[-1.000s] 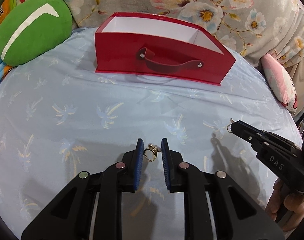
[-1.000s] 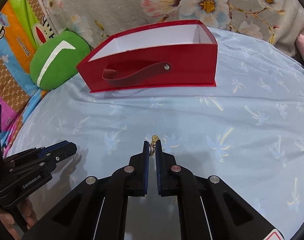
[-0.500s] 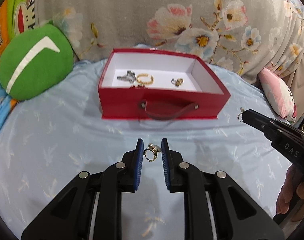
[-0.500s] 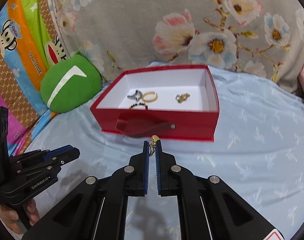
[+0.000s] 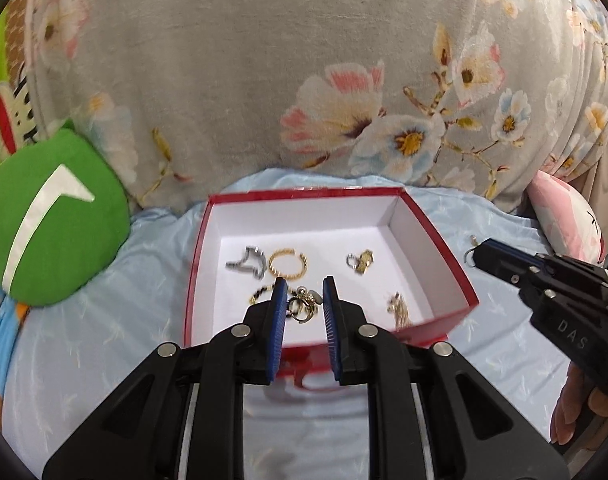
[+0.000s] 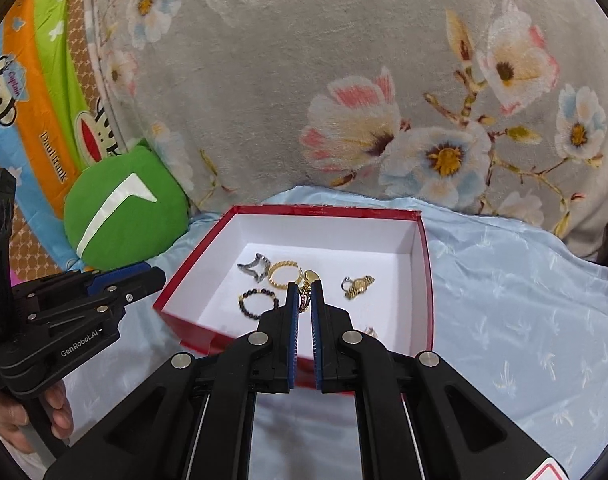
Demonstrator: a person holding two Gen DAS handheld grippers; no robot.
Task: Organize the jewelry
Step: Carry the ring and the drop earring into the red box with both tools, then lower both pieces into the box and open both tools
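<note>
A red box (image 5: 431, 240) with a white inside sits on the light blue sheet; it also shows in the right wrist view (image 6: 423, 280). Inside lie a silver ring (image 5: 248, 262), a gold band (image 5: 288, 264), a small gold watch charm (image 5: 359, 260), a black bead ring (image 6: 258, 302) and a gold chain piece (image 5: 397, 308). My left gripper (image 5: 302, 308) is shut on a gold ring (image 5: 302, 307) above the box's front part. My right gripper (image 6: 304, 300) is shut on a gold pendant piece (image 6: 307, 284), also over the box.
A green round cushion (image 5: 48, 224) lies left of the box. A grey floral blanket (image 5: 304, 80) rises behind it. A pink-and-white pillow (image 5: 563, 220) sits at the right. A cartoon-print cloth (image 6: 32, 100) hangs at far left.
Both grippers have risen and moved forward from low over the sheet to above the open box, each still holding its piece. The inside of the box has come into view.
</note>
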